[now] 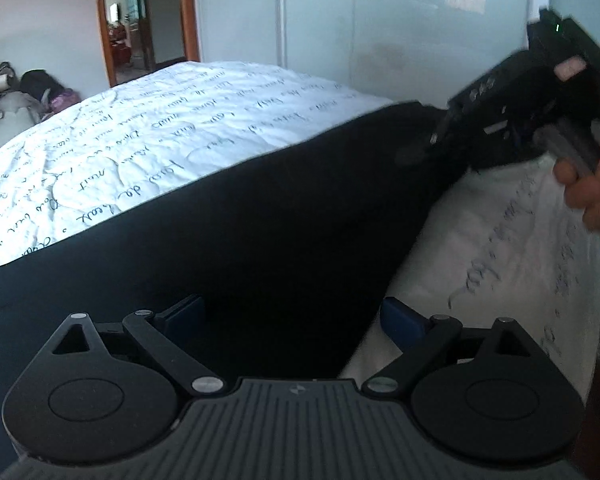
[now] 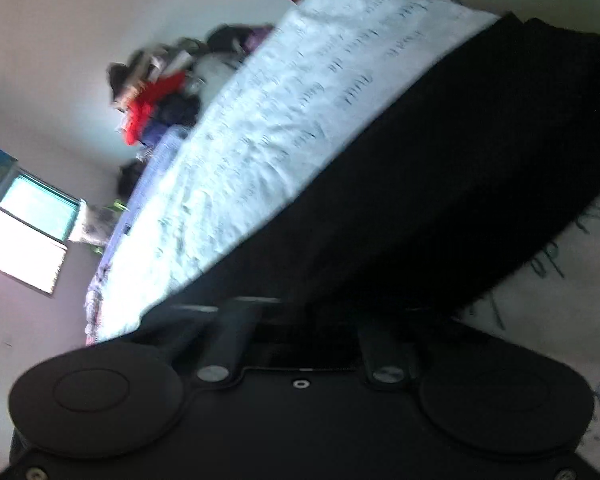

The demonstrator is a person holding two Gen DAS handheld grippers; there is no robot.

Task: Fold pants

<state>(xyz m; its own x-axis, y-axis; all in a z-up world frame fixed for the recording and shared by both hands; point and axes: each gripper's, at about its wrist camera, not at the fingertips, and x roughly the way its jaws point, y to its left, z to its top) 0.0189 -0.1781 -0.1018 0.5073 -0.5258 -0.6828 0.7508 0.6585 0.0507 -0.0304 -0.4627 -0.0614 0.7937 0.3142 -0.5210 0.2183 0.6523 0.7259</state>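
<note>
Setting: home bedroom, evidenced by a bed (image 1: 188, 120) under a white script-printed quilt, clothes pile (image 2: 156, 96) at the wall, wood-framed doorway (image 1: 144, 16), and window (image 2: 28, 236).

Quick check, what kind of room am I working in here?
Most likely a bedroom: the black pants lie on a bed with a script-printed cover, clothes are heaped at its far side, and a wood-framed mirror stands beyond.
</note>
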